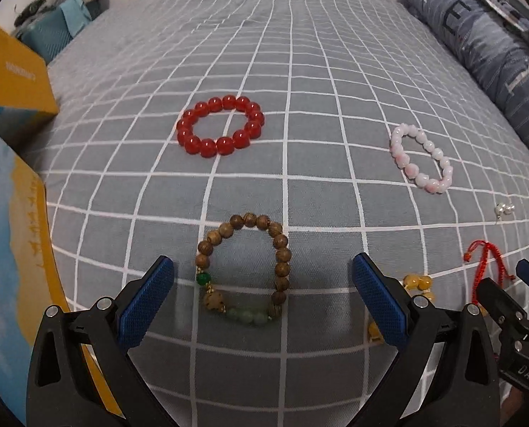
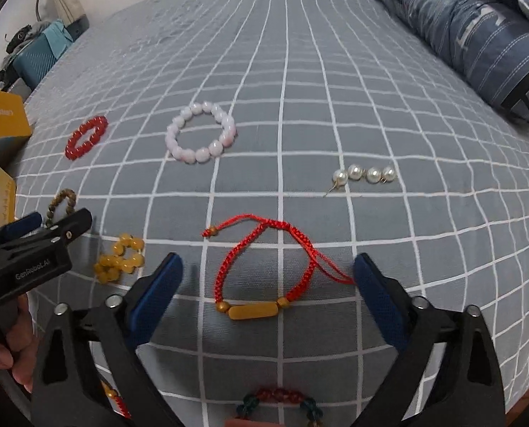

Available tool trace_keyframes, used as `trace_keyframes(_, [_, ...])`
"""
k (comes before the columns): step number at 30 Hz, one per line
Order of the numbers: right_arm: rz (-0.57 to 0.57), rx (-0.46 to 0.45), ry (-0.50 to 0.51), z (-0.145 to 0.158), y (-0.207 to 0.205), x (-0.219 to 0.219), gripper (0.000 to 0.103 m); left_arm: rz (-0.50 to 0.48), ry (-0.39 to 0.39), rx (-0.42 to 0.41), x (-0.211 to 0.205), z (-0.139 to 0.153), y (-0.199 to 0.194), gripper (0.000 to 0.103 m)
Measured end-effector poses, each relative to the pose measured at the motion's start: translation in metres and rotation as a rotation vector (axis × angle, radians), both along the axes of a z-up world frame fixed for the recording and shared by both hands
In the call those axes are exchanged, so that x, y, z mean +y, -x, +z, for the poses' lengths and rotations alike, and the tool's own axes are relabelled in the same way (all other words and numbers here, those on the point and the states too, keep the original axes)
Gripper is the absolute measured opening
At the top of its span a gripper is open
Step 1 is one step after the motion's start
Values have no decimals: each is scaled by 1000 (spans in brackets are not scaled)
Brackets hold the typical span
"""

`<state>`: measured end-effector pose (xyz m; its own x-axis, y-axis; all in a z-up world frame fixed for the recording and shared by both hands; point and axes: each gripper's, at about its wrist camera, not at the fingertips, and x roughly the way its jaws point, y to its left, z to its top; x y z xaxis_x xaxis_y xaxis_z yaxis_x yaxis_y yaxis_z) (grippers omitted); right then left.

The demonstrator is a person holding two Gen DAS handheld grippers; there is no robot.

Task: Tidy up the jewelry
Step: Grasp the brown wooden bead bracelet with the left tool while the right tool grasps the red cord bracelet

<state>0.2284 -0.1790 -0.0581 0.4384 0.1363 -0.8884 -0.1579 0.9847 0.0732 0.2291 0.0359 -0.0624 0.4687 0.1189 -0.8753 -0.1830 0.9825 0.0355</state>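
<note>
The left gripper (image 1: 262, 281) stands wide open, empty, its blue pads either side of a wooden bead bracelet (image 1: 244, 270) lying on the grid-patterned bedsheet (image 1: 300, 71). The right gripper (image 2: 268, 284) gapes likewise around a red cord bracelet (image 2: 264, 270), touching nothing. A yellow bead bracelet (image 2: 120, 258) lies between them, half hidden behind the left finger (image 1: 380, 299). At the bottom edge, another beaded piece (image 2: 278, 404) is cut off.

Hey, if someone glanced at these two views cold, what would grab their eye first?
Probably the red bead bracelet, glossy against the grey checked bedspread. Next, each open gripper frames a piece: the left gripper the wooden bead bracelet, the right gripper the red cord bracelet.
</note>
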Motion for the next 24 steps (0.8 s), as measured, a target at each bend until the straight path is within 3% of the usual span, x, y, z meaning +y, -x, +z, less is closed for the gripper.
trace_keyframes(7, [-22,46,-21,-12,-6,-5,78,27,42,6,9,-8,-7,91])
trace_keyframes(10, [-35,51,-16,-13,-6,-7,71,18,53,-3,14,-6,-8,76])
trace_keyframes(15, [-61,61,-11,-12,-7,-10,47,11,67,-12,14,-3,-5,48])
trace_keyframes(19, [-81,67,-12,-10,-5,-14,29,2,47,-8,8,2,2,18])
trace_keyframes(24, [-77,50,3,-7,-2,-12,12,-12,37,-17,3,4,7,15])
